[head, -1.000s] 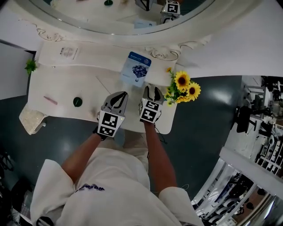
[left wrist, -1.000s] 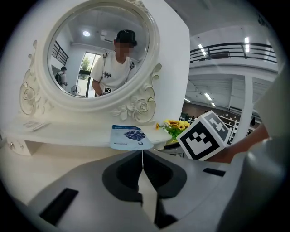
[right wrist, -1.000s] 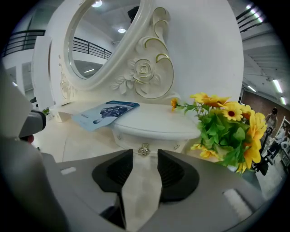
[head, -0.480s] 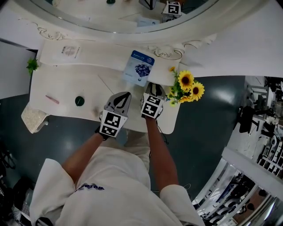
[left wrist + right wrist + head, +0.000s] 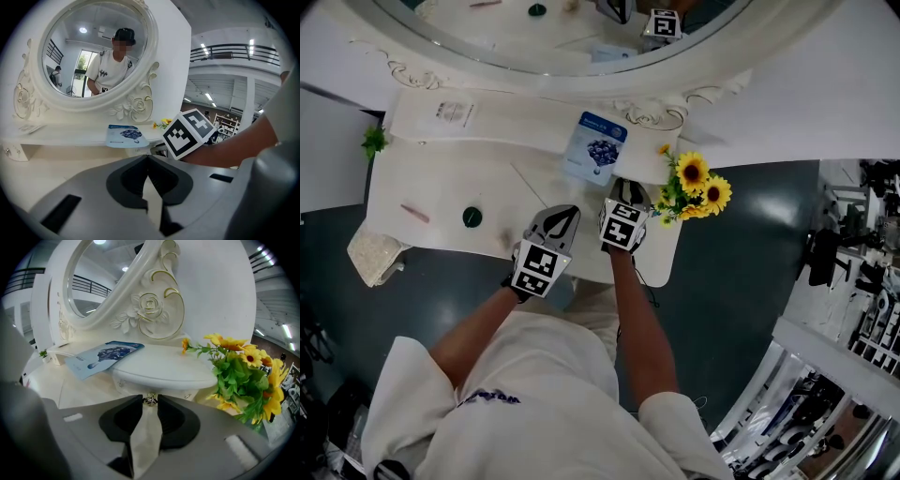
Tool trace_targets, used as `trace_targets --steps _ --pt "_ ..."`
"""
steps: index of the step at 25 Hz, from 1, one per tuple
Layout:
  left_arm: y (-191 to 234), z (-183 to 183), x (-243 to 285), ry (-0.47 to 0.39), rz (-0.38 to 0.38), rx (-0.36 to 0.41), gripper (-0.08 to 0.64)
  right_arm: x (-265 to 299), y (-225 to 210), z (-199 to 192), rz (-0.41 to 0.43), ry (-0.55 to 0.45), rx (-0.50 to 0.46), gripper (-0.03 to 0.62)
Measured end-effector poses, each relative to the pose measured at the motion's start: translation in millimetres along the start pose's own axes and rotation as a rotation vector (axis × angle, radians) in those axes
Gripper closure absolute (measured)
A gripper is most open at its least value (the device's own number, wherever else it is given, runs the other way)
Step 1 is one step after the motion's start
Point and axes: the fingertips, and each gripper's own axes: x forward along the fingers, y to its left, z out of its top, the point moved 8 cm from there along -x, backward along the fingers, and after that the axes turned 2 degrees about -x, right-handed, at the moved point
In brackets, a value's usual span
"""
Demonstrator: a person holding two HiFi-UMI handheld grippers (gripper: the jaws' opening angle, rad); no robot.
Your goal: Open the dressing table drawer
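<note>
1. Right gripper view, frame centre: the right gripper (image 5: pixel 149 398) has just been closing its jaws, and they now pinch the drawer knob (image 5: pixel 150 401) by the very tips. The drawer (image 5: pixel 129 389) behind it is not yet open.
2. Risk: the shallow hold (tips only) could slip off on the pull.
3. Sunflowers (image 5: pixel 243 376) stand near at right; a sideways pull might brush them.
4. Blue packet (image 5: pixel 103 356) lies upper left, out of the way.
5. Left gripper (image 5: pixel 148 159) is closed and empty.

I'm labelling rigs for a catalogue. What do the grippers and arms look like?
Both left gripper and right gripper: grey tapering bodies, black pads, each bearing a white cube with black square markers. The person wears a white short-sleeved shirt.
</note>
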Motion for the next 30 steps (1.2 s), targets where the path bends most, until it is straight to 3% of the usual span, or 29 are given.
trace_targets --steps 30 --pt "-12 -5 -6 -0.003 -0.014 0.013 0.551 -5 0 -9 0.028 0.023 -0.005 0.492"
